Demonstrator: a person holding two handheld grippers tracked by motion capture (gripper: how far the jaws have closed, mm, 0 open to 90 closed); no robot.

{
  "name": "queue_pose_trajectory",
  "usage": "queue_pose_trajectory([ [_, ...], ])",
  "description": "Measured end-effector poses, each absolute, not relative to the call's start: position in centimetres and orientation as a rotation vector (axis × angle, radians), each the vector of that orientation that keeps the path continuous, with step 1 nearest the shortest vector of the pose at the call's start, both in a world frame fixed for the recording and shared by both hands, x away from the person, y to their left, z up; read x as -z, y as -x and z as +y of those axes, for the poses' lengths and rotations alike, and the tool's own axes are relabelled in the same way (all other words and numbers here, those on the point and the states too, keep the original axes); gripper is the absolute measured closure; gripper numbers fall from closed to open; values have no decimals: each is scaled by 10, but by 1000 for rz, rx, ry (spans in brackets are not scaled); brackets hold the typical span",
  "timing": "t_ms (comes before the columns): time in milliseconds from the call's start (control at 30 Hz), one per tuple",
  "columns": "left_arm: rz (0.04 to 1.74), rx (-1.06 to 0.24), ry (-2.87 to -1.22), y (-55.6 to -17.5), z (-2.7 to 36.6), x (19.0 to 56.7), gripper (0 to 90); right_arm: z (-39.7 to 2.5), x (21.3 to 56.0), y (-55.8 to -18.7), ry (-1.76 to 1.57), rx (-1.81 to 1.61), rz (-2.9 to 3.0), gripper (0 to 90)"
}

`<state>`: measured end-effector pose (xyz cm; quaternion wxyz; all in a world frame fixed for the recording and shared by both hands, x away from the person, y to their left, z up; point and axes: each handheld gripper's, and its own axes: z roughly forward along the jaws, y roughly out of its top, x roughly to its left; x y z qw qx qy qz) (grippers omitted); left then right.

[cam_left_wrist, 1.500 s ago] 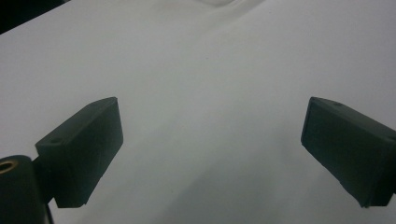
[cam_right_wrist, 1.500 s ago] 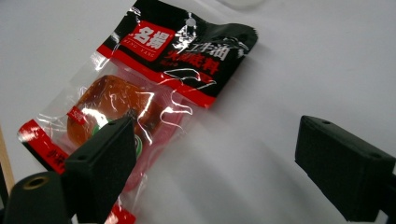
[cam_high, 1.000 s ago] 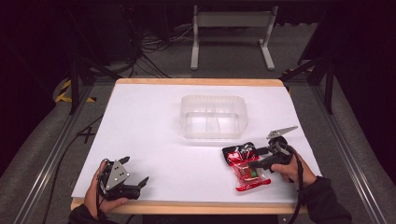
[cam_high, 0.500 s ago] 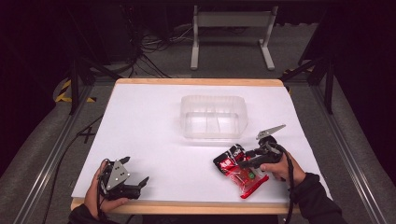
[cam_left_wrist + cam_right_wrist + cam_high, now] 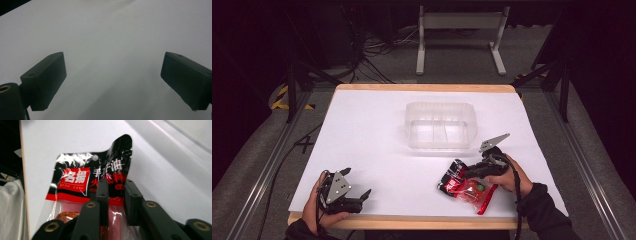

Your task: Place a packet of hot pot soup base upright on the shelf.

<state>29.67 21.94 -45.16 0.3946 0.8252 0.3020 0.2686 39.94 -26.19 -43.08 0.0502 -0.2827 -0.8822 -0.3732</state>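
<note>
- Change since the earlier frames: the right hand-held gripper (image 5: 466, 173) and the packet (image 5: 464, 185) it grips have shifted toward the desk's near edge and slightly leftward; the left hand-held gripper (image 5: 357, 196) is unchanged at the near left corner.
- Packet (image 5: 87, 185): flat plastic sachet, black upper panel with white and red Chinese characters, a red band with "MING YANG" in small print, a round hang hole at the top edge, and a clear lower part showing red-orange contents. It lies on the white desk (image 5: 377, 145) near the front right, just in front of the container.
- Right hand-held gripper (image 5: 117, 200): jaws closed on the packet's middle, one jaw above the printed face; held by the right hand (image 5: 512, 177).
- Left hand-held gripper (image 5: 112, 75): jaws spread wide, nothing between them, bare white desk surface below; held by the left hand (image 5: 319, 205).
- Container (image 5: 440, 125): clear plastic tub at desk centre, with inner dividers; no contents can be made out through its walls.
- Hard to make out: the packet's lower end is cut off behind the jaws in the right gripper view; its contents are unclear. A pale cloth-like shape (image 5: 11, 212) at that view's left edge is unidentifiable.
</note>
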Motion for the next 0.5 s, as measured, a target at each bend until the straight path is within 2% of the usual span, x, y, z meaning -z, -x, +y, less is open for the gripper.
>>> queue_pose_trajectory([
  [67, 769, -684, -2093, -297, 219, 451, 72, -265, 429, -398, 834, 1154, -2677, 804],
  [200, 777, -682, -2086, -296, 220, 451, 73, -274, 420, -394, 790, 1196, -2675, 896],
  [500, 782, -682, -2075, -296, 221, 451, 72, -290, 395, -376, 753, 1258, -2711, 900],
])
